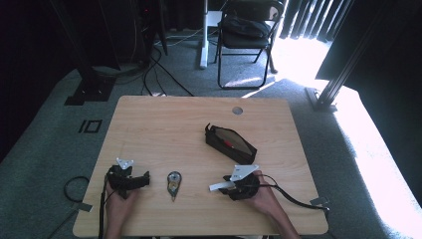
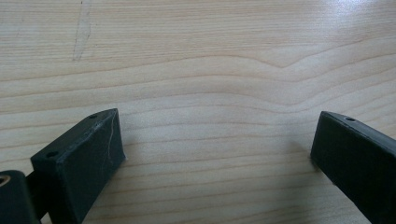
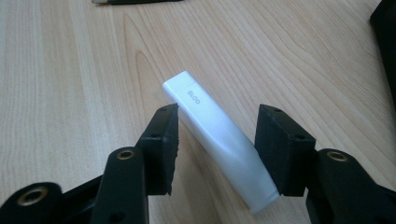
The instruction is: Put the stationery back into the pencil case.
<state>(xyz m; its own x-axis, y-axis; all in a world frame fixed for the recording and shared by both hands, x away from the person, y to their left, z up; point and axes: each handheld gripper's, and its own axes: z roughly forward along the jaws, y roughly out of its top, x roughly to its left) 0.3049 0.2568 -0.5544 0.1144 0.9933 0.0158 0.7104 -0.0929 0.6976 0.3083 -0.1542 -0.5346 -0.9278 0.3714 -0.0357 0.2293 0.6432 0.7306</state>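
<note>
With the white tube [image 3: 218,140] lying flat on the surface [image 1: 164,124] between the half-open jaws of the right hand-held gripper [image 3: 217,140], neither pad pressing it, centre them across its body, then close gently.

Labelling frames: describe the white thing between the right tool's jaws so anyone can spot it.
On the wooden table, near edge, right of the teardrop-shaped tape dispenser, find the right tool. Between its jaws lies a slim white tube, the only white item; the pencil case behind is black.
</note>
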